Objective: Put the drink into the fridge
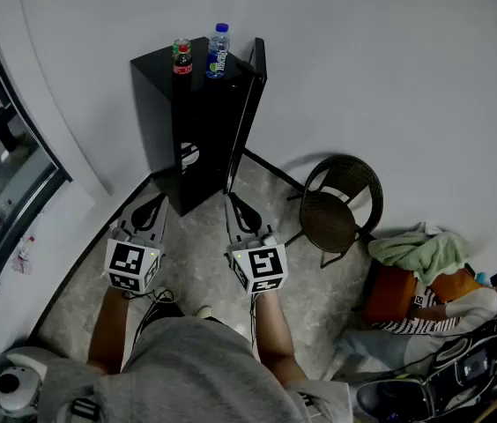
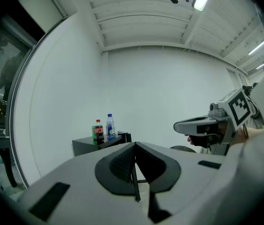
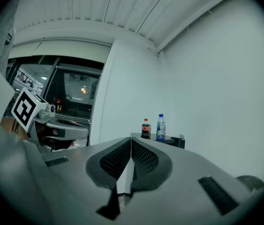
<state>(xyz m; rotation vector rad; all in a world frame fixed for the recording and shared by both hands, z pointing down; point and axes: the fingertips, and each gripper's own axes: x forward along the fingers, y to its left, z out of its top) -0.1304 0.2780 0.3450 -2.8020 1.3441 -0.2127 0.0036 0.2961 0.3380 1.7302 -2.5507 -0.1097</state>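
Observation:
A small black fridge (image 1: 197,122) stands against the white wall, its door (image 1: 250,104) slightly ajar on the right side. On top of it stand a cola bottle (image 1: 181,57) with a red label and a blue water bottle (image 1: 218,51). Both bottles also show in the left gripper view, cola bottle (image 2: 98,132) and water bottle (image 2: 110,127), and in the right gripper view, cola bottle (image 3: 145,129) and water bottle (image 3: 160,127). My left gripper (image 1: 149,211) and right gripper (image 1: 240,208) hang side by side in front of the fridge, well short of it. Both are shut and hold nothing.
A dark wicker chair (image 1: 341,205) stands right of the fridge. Bags and clothes (image 1: 420,276) lie on the floor at the far right. A glass door (image 1: 2,183) lines the left wall. The floor is pale stone tile (image 1: 196,254).

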